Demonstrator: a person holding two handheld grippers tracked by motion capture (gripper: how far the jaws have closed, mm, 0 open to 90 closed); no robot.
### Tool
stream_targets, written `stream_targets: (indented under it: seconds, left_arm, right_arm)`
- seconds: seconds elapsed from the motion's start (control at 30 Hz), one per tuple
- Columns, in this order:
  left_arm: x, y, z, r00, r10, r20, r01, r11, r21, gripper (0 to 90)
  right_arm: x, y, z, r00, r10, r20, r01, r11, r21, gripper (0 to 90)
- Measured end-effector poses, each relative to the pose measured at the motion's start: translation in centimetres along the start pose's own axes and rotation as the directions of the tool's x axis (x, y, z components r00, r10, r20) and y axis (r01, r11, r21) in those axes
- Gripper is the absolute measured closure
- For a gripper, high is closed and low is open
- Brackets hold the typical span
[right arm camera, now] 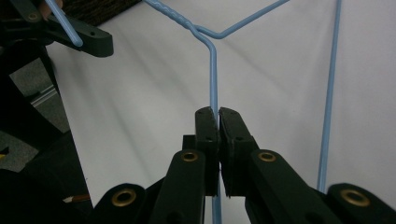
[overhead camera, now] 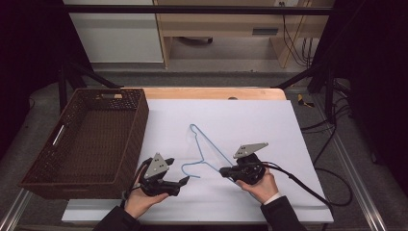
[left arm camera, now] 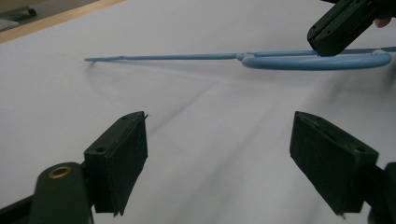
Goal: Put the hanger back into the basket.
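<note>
Right tool (right arm camera: 218, 116) clenched on blue wire hanger (overhead camera: 207, 149) | left tool (overhead camera: 179, 184) released, empty | we judge hanger's hook end just ahead of left tool

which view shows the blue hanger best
The high view: the whole blue wire hanger lies on the white sheet, hook included. The right gripper view shows its wire pinched in the shut right claw. The left gripper view shows it edge-on beyond the open left claw.
</note>
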State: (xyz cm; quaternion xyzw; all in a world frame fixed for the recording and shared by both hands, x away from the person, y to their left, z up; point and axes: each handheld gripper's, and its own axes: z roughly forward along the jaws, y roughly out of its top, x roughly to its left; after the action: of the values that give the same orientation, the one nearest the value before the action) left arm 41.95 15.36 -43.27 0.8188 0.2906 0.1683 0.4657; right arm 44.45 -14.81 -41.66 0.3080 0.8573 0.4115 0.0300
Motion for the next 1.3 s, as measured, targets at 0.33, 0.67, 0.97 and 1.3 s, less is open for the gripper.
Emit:
stream_targets:
  seconds: [0.33,0.67,0.97,1.3]
  left_arm:
    - [-0.1,1.3,1.8,0.9988,-0.018,0.046,0.02,0.999,-0.04,32.2]
    - [-0.7,2.1,3.5,0.9975,-0.011,0.07,0.015,0.9985,-0.053,47.4]
    - [-0.6,2.2,3.6,0.9957,-0.023,0.09,0.03,0.9966,-0.076,65.9]
    - [-0.6,2.3,3.4,0.9943,-0.048,0.095,0.057,0.9942,-0.092,80.4]
  right_arm:
    - [-0.1,0.0,-0.3,1.0,0.008,-0.003,-0.008,1.0,-0.015,87.7]
    - [-0.1,0.0,-0.5,1.0,0.006,-0.005,-0.006,1.0,-0.025,87.7]
    - [-0.1,0.0,-0.5,1.0,0.009,-0.004,-0.009,1.0,-0.022,87.7]
    - [-0.1,-0.1,-0.3,1.0,0.006,-0.004,-0.006,1.0,-0.017,87.7]
